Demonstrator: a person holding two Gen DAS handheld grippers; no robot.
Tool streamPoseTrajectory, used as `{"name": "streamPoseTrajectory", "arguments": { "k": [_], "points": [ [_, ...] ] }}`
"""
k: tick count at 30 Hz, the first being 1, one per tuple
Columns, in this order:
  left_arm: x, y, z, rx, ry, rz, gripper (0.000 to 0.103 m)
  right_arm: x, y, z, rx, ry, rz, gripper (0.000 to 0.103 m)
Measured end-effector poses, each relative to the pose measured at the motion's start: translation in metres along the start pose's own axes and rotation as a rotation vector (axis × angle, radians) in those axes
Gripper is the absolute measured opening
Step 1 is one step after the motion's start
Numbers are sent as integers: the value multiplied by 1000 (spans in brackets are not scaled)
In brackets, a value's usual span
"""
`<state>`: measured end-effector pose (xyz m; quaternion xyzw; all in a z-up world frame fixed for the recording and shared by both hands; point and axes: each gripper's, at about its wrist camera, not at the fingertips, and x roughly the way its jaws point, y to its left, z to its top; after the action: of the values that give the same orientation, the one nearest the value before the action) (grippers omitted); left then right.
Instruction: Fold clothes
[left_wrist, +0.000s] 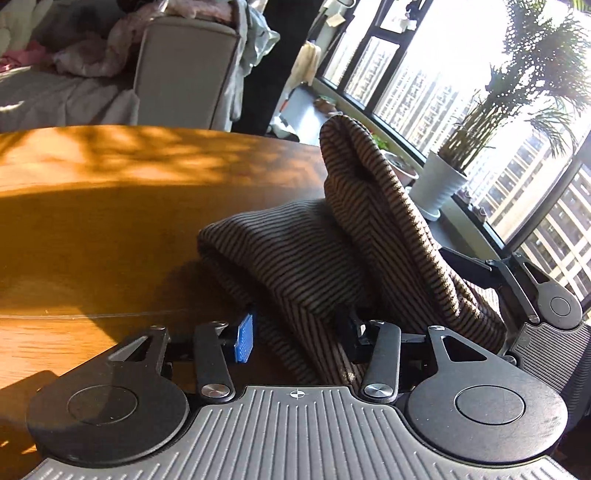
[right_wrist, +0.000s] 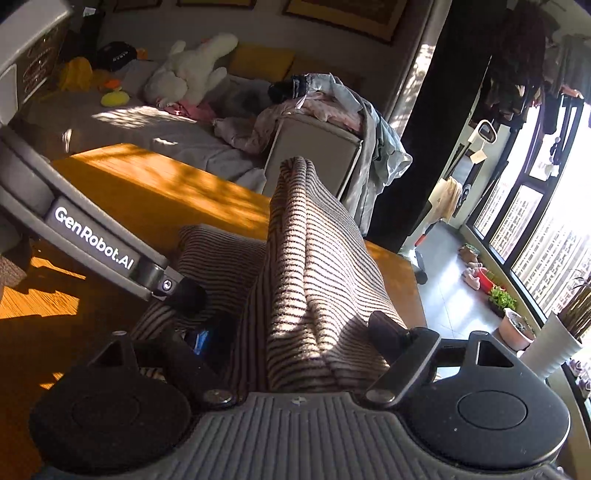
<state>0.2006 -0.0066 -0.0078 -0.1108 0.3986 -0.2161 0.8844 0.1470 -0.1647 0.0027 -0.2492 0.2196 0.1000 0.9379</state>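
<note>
Sunlit orange-brown wooden surface (left_wrist: 92, 221), dappled with leaf shadow, sofa (right_wrist: 147, 125) heaped with laundry and a white plush toy (right_wrist: 192, 74) behind, tall windows (left_wrist: 424, 85) and a white potted plant (left_wrist: 439, 181) off to the right. Left hand-held gripper (left_wrist: 299, 336) tilted down toward the surface, jaws partly open with cloth between them; blue pad of the left finger (left_wrist: 244, 336) bare and just beside the cloth, other finger buried under the fold, so cannot tell whether pressed. Right hand-held gripper (right_wrist: 288, 332) angled gently down, jaws wide, a thick double fold between them; right finger tip (right_wrist: 384, 326) against the fold's edge, left finger hidden in shadow, grip not certain. Striped brown-and-tan knit garment (left_wrist: 295, 266) bunched on the surface near its right-hand edge, lying straight between both tools. One ridge (right_wrist: 295, 229) raised up and away from the right gripper, long axis running forward along the fingers, top folded over. Lower roll (left_wrist: 229, 236) lying flat to the left. Grey body of the left tool (right_wrist: 92, 240) crossing the right wrist view at left, touching the garment.
</note>
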Motion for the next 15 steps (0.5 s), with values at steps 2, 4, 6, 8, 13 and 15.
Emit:
{"name": "streamPoseTrajectory", "arguments": {
  "k": [2, 4, 6, 8, 13, 15],
  "points": [
    [2, 1, -2, 0, 4, -7, 49, -3, -4, -1, -27, -15, -24, 44],
    [4, 1, -4, 6, 6, -12, 49, -16, -23, 9, 77, -39, 8, 29],
    [6, 1, -5, 16, 6, -14, 49, -35, -46, 22, 215, -76, 74, 25],
    [8, 1, -6, 19, 7, -18, 49, -52, -61, 34, 305, -117, 157, 24],
    [8, 3, -8, 20, 1, -33, 50, -63, -51, 43, 326, -118, 321, 24],
    [6, 7, -9, 7, 1, -57, 50, -54, -34, 37, 270, -88, 289, 25]
  ]
}}
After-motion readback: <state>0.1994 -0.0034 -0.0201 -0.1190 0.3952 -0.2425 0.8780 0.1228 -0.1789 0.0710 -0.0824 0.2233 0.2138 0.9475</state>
